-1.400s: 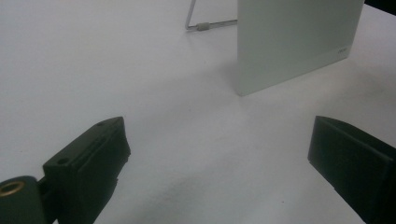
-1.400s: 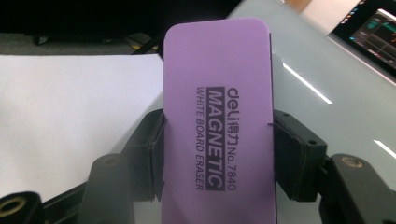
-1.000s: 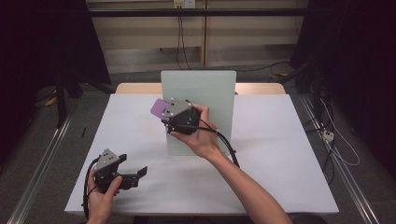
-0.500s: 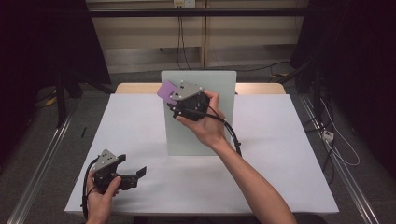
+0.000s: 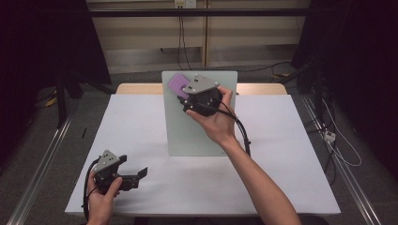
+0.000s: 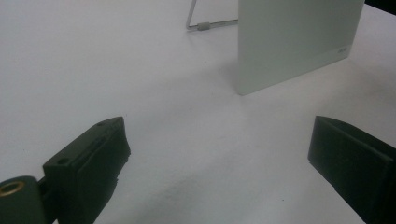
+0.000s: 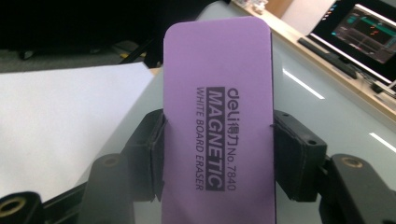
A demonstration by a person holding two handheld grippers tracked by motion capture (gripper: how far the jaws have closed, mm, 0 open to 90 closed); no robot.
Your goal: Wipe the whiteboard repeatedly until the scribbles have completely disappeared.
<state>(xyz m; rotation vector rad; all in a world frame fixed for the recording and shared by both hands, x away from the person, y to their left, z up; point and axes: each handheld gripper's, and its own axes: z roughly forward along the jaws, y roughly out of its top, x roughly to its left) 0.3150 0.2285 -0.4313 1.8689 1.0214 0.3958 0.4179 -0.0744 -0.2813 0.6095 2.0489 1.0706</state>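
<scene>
The right gripper (image 5: 186, 97) is up at the far top-left corner of the board (image 5: 202, 136), its jaws clamped on the long sides of the purple eraser (image 5: 177, 84). In the right gripper view the eraser (image 7: 218, 121) stands lengthwise between the jaws, its printed face toward the camera and its upper end reaching well past them. The eraser lies close to the board's left and top edges, so little board remains on those two sides, while the board's lower and right parts are bare. The right hand (image 5: 213, 117) and forearm cross the board's lower right corner.

The left gripper (image 5: 133, 176) rests low near the front left corner of the table (image 5: 291, 154), held by the left hand (image 5: 105, 187), well apart from the board. Its jaws stand wide apart with nothing between them; in the left gripper view only bare white table lies between them, and the board (image 6: 299, 42) stands tilted beyond, with a wire stand leg (image 6: 205, 23) behind it.

The table is covered in white, with broad free space to the left, right and front of the board; a wooden edge shows at its far side. Around it the room is dim, with dark curtains on both sides, cables on the grey floor, and a metal rail along the left. A lit monitor (image 7: 364, 32) appears in the right gripper view.
</scene>
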